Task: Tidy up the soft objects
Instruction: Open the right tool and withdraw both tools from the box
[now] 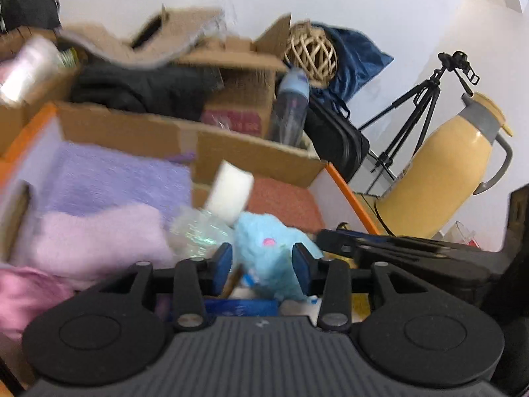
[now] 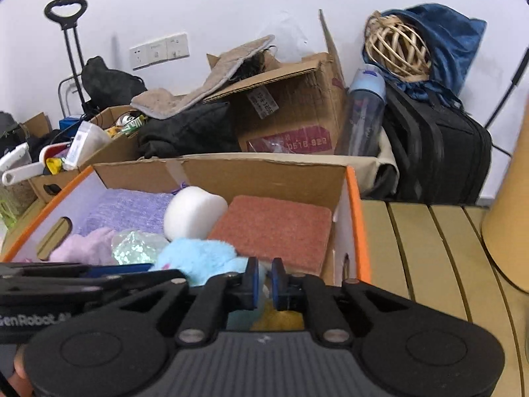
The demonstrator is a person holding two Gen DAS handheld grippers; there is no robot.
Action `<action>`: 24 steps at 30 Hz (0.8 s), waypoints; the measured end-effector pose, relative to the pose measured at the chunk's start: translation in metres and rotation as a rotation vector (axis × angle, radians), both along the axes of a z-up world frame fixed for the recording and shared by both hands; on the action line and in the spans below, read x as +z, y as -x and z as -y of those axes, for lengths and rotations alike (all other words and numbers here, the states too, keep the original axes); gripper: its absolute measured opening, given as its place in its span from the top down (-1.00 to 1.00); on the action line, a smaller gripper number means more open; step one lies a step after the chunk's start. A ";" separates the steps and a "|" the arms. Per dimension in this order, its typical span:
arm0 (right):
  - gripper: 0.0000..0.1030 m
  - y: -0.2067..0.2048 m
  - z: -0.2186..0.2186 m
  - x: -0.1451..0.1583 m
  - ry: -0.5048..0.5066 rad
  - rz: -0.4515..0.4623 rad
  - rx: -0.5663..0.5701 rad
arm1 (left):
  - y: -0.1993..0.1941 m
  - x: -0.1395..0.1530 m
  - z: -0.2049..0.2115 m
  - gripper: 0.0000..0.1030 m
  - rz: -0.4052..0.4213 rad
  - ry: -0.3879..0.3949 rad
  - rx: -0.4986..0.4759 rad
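Note:
An orange-edged cardboard box (image 2: 355, 198) holds soft things: a purple towel (image 2: 132, 208), a pink fluffy cloth (image 2: 89, 246), a white sponge (image 2: 191, 211), a red-brown pad (image 2: 274, 225), a shiny plastic bag (image 2: 139, 246) and a light blue plush toy (image 2: 198, 258). In the left wrist view my left gripper (image 1: 261, 263) is open, its blue pads either side of the blue plush (image 1: 264, 248). My right gripper (image 2: 264, 284) is nearly shut beside the plush, a narrow gap between its pads; I cannot tell if it pinches fur.
Behind the box stand an open cardboard box (image 2: 291, 109) with a grey mat and black cloth, a blue bottle (image 2: 363, 109), a black bag (image 2: 439, 149) and a wicker ball (image 2: 396, 46). A yellow thermos (image 1: 446, 172) and a tripod (image 1: 420, 106) stand right. The table has wooden slats (image 2: 429, 248).

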State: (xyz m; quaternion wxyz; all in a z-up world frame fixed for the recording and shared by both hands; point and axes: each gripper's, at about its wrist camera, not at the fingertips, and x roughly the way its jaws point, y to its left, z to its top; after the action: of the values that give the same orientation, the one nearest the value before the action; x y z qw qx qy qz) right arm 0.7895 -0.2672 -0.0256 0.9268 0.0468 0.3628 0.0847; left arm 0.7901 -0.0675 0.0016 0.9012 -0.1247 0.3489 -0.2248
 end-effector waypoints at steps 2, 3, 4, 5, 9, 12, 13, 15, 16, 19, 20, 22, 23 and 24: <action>0.48 0.016 0.002 0.018 -0.018 0.035 0.019 | 0.015 0.017 -0.012 0.20 0.042 -0.046 0.014; 0.45 0.024 0.004 0.026 -0.035 0.043 0.026 | 0.022 0.025 -0.019 0.19 0.060 -0.072 0.021; 0.43 0.032 0.007 0.036 -0.051 0.051 0.032 | 0.029 0.033 -0.026 0.19 0.076 -0.100 0.031; 0.42 0.038 0.009 0.044 -0.054 0.059 0.032 | 0.037 0.041 -0.034 0.17 0.095 -0.135 0.047; 0.29 0.069 0.020 0.077 -0.028 0.107 -0.010 | 0.073 0.069 -0.056 -0.41 0.211 -0.287 0.138; -0.54 0.103 0.030 0.096 -0.038 0.200 -0.088 | 0.107 0.084 -0.067 -0.90 0.358 -0.365 0.259; -0.72 0.117 0.030 0.101 -0.030 0.242 -0.110 | 0.118 0.087 -0.068 -0.90 0.403 -0.396 0.278; -0.73 0.137 0.027 0.106 -0.026 0.260 -0.119 | 0.135 0.093 -0.071 -0.91 0.433 -0.398 0.272; -0.73 0.148 0.025 0.108 -0.042 0.263 -0.112 | 0.144 0.096 -0.073 -0.91 0.426 -0.380 0.281; -0.73 0.175 0.016 0.111 -0.049 0.293 -0.110 | 0.167 0.103 -0.077 -0.91 0.437 -0.350 0.304; -0.73 0.181 0.013 0.113 -0.042 0.299 -0.112 | 0.176 0.105 -0.078 -0.92 0.442 -0.344 0.305; -0.73 0.196 0.009 0.117 -0.030 0.317 -0.116 | 0.193 0.110 -0.078 -0.92 0.452 -0.335 0.297; -0.73 0.204 0.007 0.119 -0.032 0.323 -0.117 | 0.202 0.111 -0.079 -0.93 0.458 -0.329 0.294; -0.74 0.211 0.006 0.121 -0.040 0.330 -0.119 | 0.211 0.112 -0.080 -0.94 0.464 -0.324 0.294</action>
State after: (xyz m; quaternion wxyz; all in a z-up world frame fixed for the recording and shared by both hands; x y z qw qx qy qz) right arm 0.5782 -0.2737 0.0956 0.9760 0.0722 0.2008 0.0434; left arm 0.5793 0.0127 0.1138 0.9877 0.0258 0.1437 -0.0563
